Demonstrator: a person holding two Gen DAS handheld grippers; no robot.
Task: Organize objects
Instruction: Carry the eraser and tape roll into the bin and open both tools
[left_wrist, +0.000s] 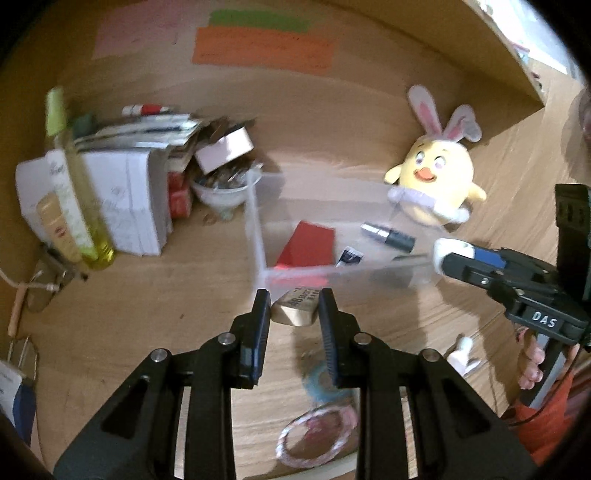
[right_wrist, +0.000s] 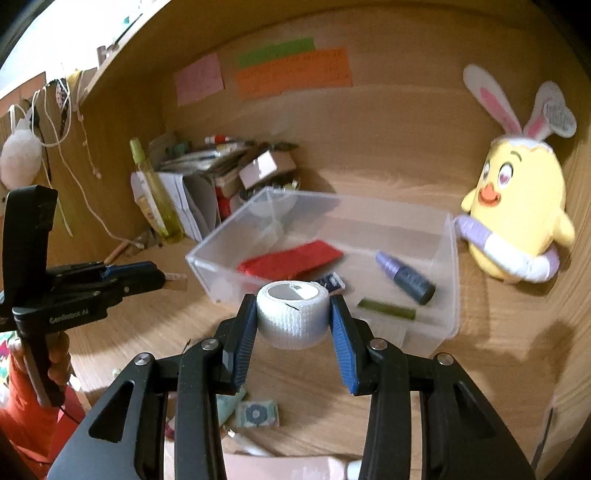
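My right gripper (right_wrist: 292, 302) is shut on a white bandage roll (right_wrist: 291, 314) and holds it above the desk at the near edge of a clear plastic bin (right_wrist: 448, 280). The bin holds a red pouch (right_wrist: 291, 260), a purple-capped tube (right_wrist: 404, 272), a green stick (right_wrist: 386, 308) and a small dark packet (right_wrist: 332, 282). My left gripper (left_wrist: 293, 301) is shut on a small beige block (left_wrist: 295, 312) just in front of the bin (left_wrist: 258, 236). The right gripper with the roll shows in the left wrist view (left_wrist: 443, 254) over the bin's right end.
A yellow chick plush (right_wrist: 517, 218) with bunny ears sits right of the bin. Stacked books, boxes and a yellow-green bottle (left_wrist: 74, 184) crowd the left back. Tape rolls (left_wrist: 317, 432) and small packets (right_wrist: 256, 413) lie on the desk in front. Sticky notes (right_wrist: 291, 72) hang on the back wall.
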